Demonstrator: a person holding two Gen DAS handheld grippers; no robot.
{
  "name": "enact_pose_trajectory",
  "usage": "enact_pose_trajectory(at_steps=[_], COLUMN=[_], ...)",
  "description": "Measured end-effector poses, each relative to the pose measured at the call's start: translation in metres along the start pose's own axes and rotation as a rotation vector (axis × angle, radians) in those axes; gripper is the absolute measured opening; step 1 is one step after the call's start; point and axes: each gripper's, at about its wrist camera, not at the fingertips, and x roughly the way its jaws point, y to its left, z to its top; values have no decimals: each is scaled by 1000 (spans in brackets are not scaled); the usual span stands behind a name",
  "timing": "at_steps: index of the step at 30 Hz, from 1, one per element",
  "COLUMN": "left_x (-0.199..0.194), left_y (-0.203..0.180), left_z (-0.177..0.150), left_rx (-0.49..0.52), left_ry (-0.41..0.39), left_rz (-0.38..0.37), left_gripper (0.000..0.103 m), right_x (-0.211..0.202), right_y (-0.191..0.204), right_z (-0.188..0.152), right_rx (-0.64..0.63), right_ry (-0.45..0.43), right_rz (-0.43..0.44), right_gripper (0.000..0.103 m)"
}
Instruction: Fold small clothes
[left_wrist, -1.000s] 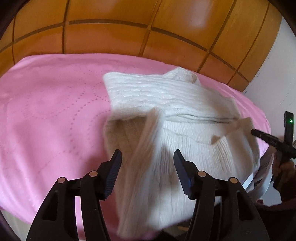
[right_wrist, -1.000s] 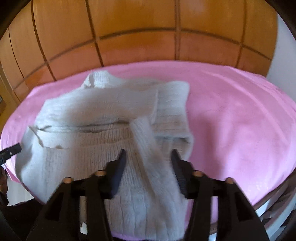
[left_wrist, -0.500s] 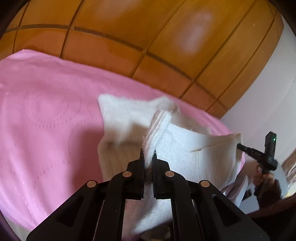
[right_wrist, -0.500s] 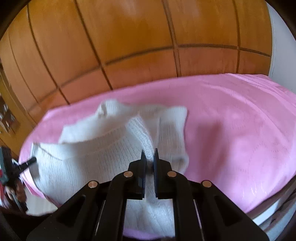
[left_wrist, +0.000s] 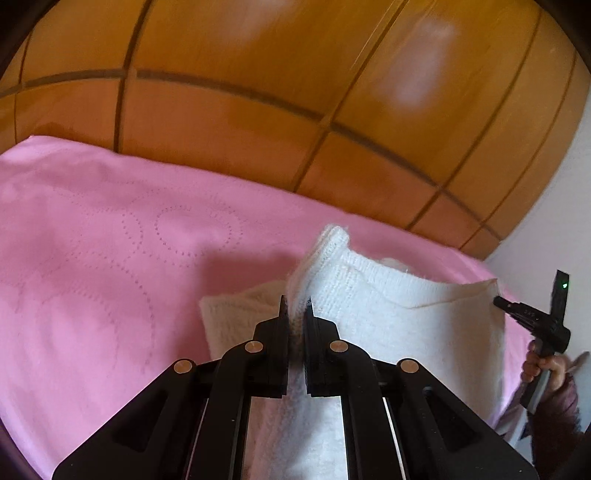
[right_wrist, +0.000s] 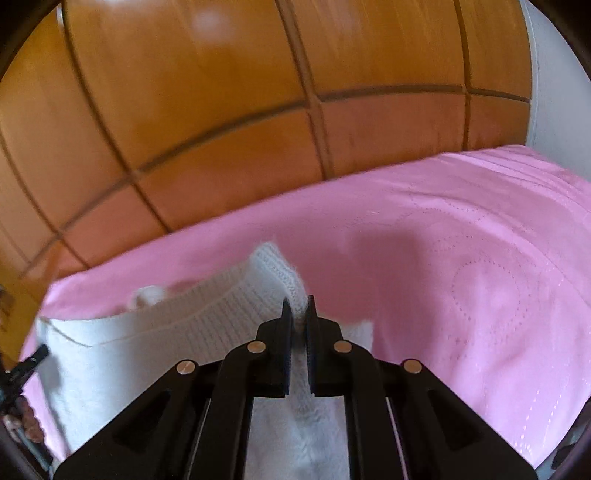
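A small white knitted sweater (left_wrist: 406, 325) lies on a pink bedspread (left_wrist: 92, 277). My left gripper (left_wrist: 295, 308) is shut on its near hem, with a fold of knit standing up between the black fingers. My right gripper (right_wrist: 298, 308) is shut on the same hem of the sweater (right_wrist: 166, 332) at the other side. The hem hangs stretched between the two grippers, lifted off the bed and carried over the sweater's body. In the left wrist view the right gripper (left_wrist: 532, 317) shows at the right edge, in a person's hand (left_wrist: 543, 365).
A wooden panelled headboard (left_wrist: 295, 110) rises behind the bed. A white wall (left_wrist: 554, 240) stands at the right in the left wrist view. The pink bedspread (right_wrist: 480, 277) stretches out wide beside the sweater in both views.
Both grippers stood open around the hem a second ago, then shut on it. They have since lifted it and carried it toward the headboard, folding the lower part over the body.
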Motion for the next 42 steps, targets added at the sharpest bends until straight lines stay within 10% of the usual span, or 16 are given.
enact_pose_trajectory(at_steps=[6, 9, 15, 19, 22, 24, 27, 36, 42], left_x=[55, 44, 4, 20, 47, 61, 61, 43, 95], left_y=[3, -3, -32, -62, -70, -68, -70, -73, -61], left_z=[-4, -3, -1, -18, -30, -38, -44, -14, -10], left_rx=[14, 47, 92, 161, 175, 162, 184, 158, 125], left_ry=[137, 101, 5, 68, 157, 183, 142, -22, 89], left_rz=[151, 217, 55, -23, -24, -21, 10, 19, 105], left_gripper=[6, 18, 19, 55, 55, 47, 6, 3, 3], right_x=[51, 36, -7, 0, 19, 31, 33, -2, 56], right_y=[-2, 4, 38, 75, 90, 94, 94, 95, 95], right_z=[-9, -11, -22, -47, -62, -71, -71, -39, -41], right_rx=[-10, -54, -118, -191, -206, -210, -222, -213, -186], right_ry=[88, 39, -33, 45, 123, 159, 151, 11, 103], right_rz=[-82, -108, 17, 100, 113, 99, 98, 118, 30], right_gripper=[9, 32, 43, 43, 45, 43, 10, 4, 4])
